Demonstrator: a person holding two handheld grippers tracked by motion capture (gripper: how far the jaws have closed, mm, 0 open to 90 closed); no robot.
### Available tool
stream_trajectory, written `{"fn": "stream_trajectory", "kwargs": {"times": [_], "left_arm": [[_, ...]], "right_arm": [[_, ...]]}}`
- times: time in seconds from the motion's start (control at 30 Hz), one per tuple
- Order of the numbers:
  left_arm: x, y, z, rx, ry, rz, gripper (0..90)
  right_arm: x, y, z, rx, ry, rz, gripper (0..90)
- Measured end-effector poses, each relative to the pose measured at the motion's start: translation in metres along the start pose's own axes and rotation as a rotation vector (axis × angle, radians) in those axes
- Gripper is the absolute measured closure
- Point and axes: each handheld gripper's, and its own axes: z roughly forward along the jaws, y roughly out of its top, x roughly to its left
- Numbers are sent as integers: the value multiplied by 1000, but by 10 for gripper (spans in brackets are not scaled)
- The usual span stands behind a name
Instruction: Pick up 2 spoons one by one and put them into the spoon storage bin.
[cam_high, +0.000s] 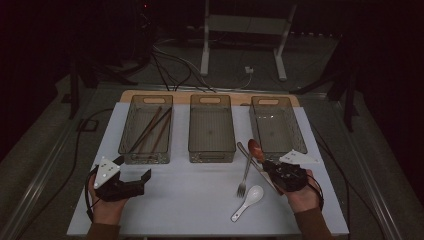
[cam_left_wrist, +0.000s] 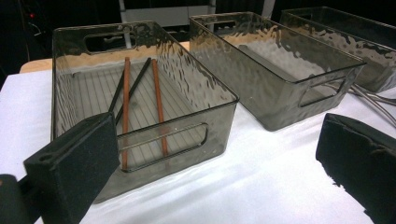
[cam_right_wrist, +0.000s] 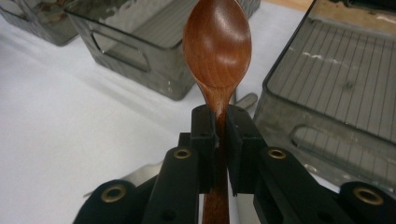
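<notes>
The right gripper (cam_right_wrist: 220, 135) is closed tightly on the handle of a wooden spoon (cam_right_wrist: 217, 44), whose bowl stands up at the top centre of the right gripper view; in the high view the spoon (cam_high: 256, 149) is seen right of centre, just before the right bin (cam_high: 276, 127). A metal fork (cam_high: 244, 172) and a white ceramic spoon (cam_high: 248, 201) are lying on the white table (cam_high: 200, 200) just left of that gripper. At lower left, the left gripper (cam_high: 131, 181) is held wide open with nothing between its jaws, near the left bin (cam_left_wrist: 140, 93) containing chopsticks (cam_left_wrist: 156, 105).
</notes>
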Motion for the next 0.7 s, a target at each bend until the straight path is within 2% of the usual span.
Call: {"fn": "stream_trajectory", "kwargs": {"times": [0.7], "left_arm": [[1,-1,1,7,2,1,6]], "right_arm": [[6,35,16,-55,-10,2,831]]}}
